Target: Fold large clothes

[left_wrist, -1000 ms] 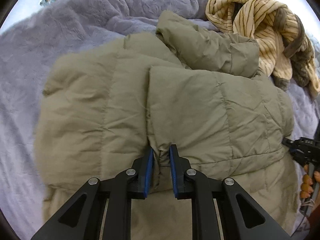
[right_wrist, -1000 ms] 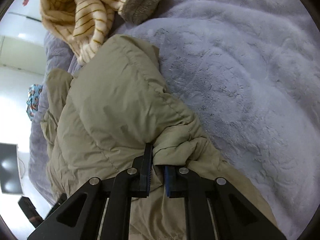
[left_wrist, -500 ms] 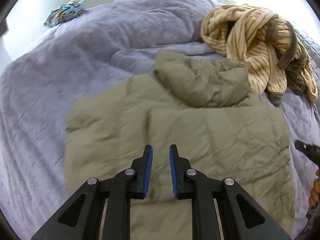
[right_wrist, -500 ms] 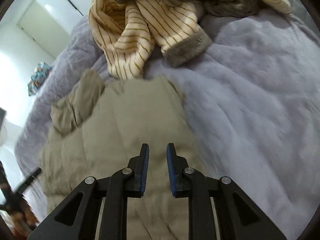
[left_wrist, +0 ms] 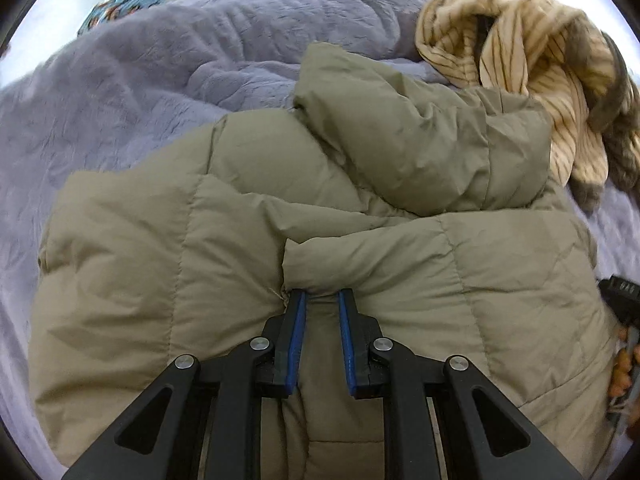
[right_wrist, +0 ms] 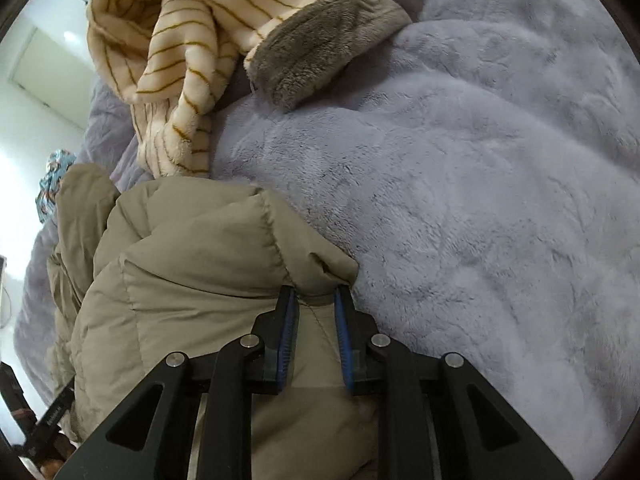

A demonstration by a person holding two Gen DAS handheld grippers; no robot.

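While jacket (left_wrist: 320, 208) lies on blanket (right_wrist: 480, 200), left gripper (left_wrist: 322, 300) pinches its fold; right gripper (right_wrist: 315, 294) narrow, fabric between pads. Striped robe (left_wrist: 520, 60) touches hood; patterned cloth (left_wrist: 124, 0) well apart.

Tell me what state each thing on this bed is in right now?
Jacket: olive, puffy, folded over itself, hood on top.
Striped garment: crumpled in a heap, unfolded.
Blanket: spread out, rumpled.
Left gripper: shut on jacket fabric.
Right gripper: at the jacket's edge, fabric between its pads.
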